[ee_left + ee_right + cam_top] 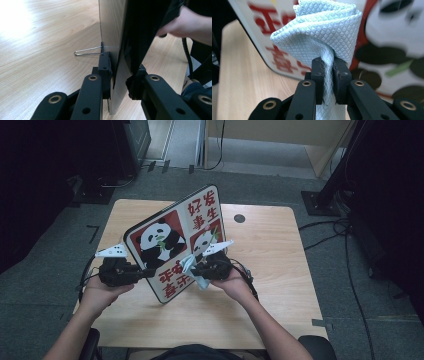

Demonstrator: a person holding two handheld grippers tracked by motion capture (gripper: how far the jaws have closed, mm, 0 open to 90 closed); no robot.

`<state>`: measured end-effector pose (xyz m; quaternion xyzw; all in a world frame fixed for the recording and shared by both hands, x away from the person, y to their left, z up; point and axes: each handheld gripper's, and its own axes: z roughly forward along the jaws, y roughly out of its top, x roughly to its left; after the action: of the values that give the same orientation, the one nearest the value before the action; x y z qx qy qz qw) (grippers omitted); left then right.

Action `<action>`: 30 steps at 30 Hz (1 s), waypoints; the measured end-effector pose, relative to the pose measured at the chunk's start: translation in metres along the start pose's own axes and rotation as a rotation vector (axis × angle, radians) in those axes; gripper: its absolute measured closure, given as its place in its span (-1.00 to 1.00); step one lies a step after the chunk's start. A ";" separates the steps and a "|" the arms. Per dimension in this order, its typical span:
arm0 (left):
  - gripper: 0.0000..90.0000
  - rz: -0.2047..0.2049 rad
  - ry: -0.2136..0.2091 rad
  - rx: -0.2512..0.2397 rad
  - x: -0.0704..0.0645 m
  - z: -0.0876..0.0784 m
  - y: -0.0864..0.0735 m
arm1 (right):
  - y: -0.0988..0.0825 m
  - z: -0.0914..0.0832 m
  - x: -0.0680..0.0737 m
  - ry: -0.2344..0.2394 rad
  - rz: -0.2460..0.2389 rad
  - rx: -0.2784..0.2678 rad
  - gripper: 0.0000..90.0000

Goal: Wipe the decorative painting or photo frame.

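Black jaws of the right gripper [327, 72], closest to the lens in the right gripper view, clamped together on a pinched fold of pale blue waffle-weave cloth [322, 35]; the cloth bunches out just past the pads and its far end lies against the printed face of the panda board [175, 240]. Left gripper [120, 77]: jaws closed on the board's left edge, one pad against the plain back, the other against the dark front side. Board: rectangular, held tilted on one lower corner above the middle of the wooden table [270, 270], face turned toward the person, long axis running from lower left near the person up and away to the right; red characters and two panda panels on the face. Wire stand [87, 52]: thin metal loop projecting from the board's back, over the tabletop. Hidden or unclear: board face mostly cut off and blurred in the right gripper view; cloth's tail drops out of frame below the jaws; whether the board's lower corner touches the table cannot be made out.
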<state>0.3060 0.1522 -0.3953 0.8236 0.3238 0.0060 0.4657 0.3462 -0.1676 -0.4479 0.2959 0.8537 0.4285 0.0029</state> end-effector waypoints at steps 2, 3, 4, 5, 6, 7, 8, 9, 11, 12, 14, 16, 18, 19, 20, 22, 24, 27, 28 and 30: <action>0.70 0.000 -0.001 0.000 0.000 0.000 0.000 | 0.012 -0.006 0.003 0.002 -0.011 -0.012 0.80; 0.70 -0.001 -0.001 0.000 0.000 0.000 0.000 | 0.018 -0.009 0.004 0.003 -0.021 -0.020 0.80; 0.70 0.000 -0.003 -0.001 0.001 0.000 0.000 | 0.025 -0.013 0.005 0.003 -0.026 -0.027 0.80; 0.70 0.000 -0.003 -0.002 0.001 0.000 0.000 | 0.032 -0.016 0.007 0.004 -0.030 -0.035 0.80; 0.70 -0.001 -0.004 -0.001 0.001 0.000 0.000 | 0.039 -0.020 0.009 0.005 -0.040 -0.041 0.80; 0.69 -0.001 -0.004 -0.002 0.001 0.000 0.000 | 0.047 -0.024 0.011 0.003 -0.051 -0.047 0.80; 0.70 -0.001 -0.005 -0.001 0.001 0.000 0.000 | 0.054 -0.027 0.014 0.004 -0.061 -0.055 0.80; 0.70 -0.004 -0.006 -0.002 0.001 0.000 0.000 | 0.062 -0.031 0.017 0.001 -0.075 -0.058 0.80; 0.70 -0.002 -0.004 -0.002 0.001 0.000 0.000 | 0.076 -0.038 0.022 -0.002 -0.093 -0.065 0.80; 0.69 -0.001 -0.004 -0.001 0.001 0.000 0.000 | 0.084 -0.041 0.024 -0.004 -0.105 -0.070 0.80; 0.70 -0.001 -0.005 -0.001 0.001 0.000 0.000 | 0.098 -0.047 0.029 -0.008 -0.127 -0.078 0.80; 0.70 -0.002 -0.004 -0.002 0.000 0.000 0.000 | 0.112 -0.053 0.035 -0.012 -0.150 -0.084 0.80; 0.70 -0.001 -0.006 -0.002 0.001 0.000 0.000 | 0.128 -0.057 0.041 -0.015 -0.173 -0.095 0.80; 0.70 -0.002 -0.006 -0.003 0.001 0.000 0.000 | 0.133 -0.059 0.042 -0.014 -0.180 -0.096 0.80; 0.70 -0.002 -0.003 -0.005 0.001 0.000 0.000 | 0.140 -0.060 0.045 -0.016 -0.193 -0.102 0.80; 0.70 -0.001 0.000 -0.006 0.001 0.000 0.000 | 0.153 -0.063 0.051 -0.018 -0.213 -0.105 0.80; 0.70 0.000 0.000 -0.005 0.001 0.000 0.000 | 0.163 -0.065 0.057 -0.019 -0.233 -0.116 0.80; 0.71 0.002 0.003 -0.004 0.001 0.000 0.000 | 0.174 -0.063 0.059 -0.022 -0.256 -0.113 0.80; 0.71 0.001 0.004 -0.004 0.001 0.000 0.000 | 0.175 -0.060 0.060 -0.025 -0.258 -0.107 0.80; 0.71 0.000 0.003 -0.002 0.001 -0.001 -0.001 | 0.175 -0.058 0.060 -0.024 -0.262 -0.107 0.80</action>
<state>0.3061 0.1533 -0.3955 0.8231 0.3243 0.0078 0.4660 0.3699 -0.0997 -0.2681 0.1863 0.8610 0.4657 0.0849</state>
